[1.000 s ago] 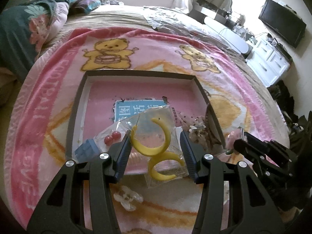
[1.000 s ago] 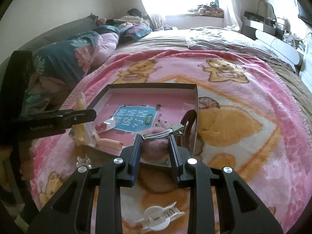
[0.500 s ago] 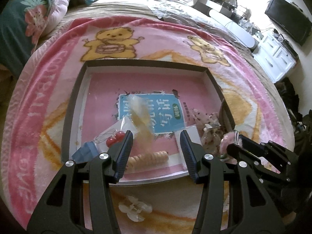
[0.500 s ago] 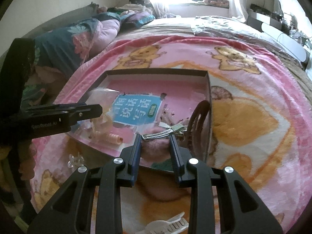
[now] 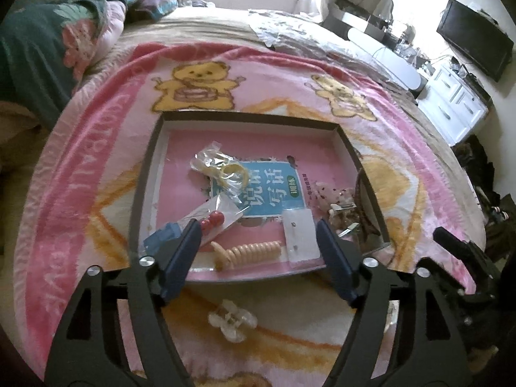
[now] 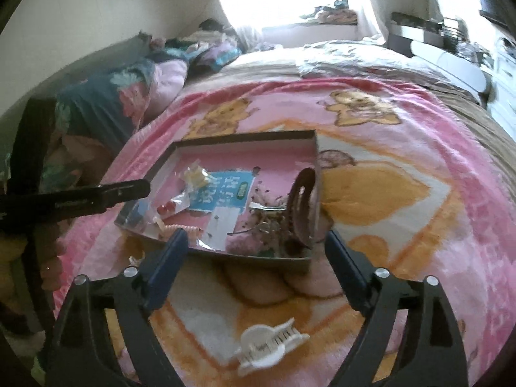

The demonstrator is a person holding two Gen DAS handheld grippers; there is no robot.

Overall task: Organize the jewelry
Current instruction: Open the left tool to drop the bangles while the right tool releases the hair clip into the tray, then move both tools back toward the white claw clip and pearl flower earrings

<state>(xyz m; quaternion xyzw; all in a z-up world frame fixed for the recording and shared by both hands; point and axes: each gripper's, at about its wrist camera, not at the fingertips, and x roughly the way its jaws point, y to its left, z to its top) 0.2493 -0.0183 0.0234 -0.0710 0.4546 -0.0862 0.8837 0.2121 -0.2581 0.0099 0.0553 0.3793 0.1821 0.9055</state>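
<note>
both hand-held grippers, left (image 5: 258,248) and right (image 6: 254,251), gape empty beside the tray (image 5: 146,174) of jewelry, while two loose hair claws, white (image 6: 269,343) and clear (image 5: 230,319), could sink into the blanket (image 5: 80,161) and slip a shallow pinch.

A shallow box (image 5: 146,174) with dark walls and a pink floor lies flat on the bed. Inside it, a clear bag with yellow hoops (image 5: 222,169) lies near the middle. Nearer the front are a bag with red beads (image 5: 214,217), a cream spiral hair tie (image 5: 254,248) and a white card (image 5: 298,233). A brown hair clip (image 6: 301,206) leans on the right wall. A white claw clip (image 6: 269,343) lies outside on the blanket.
</note>
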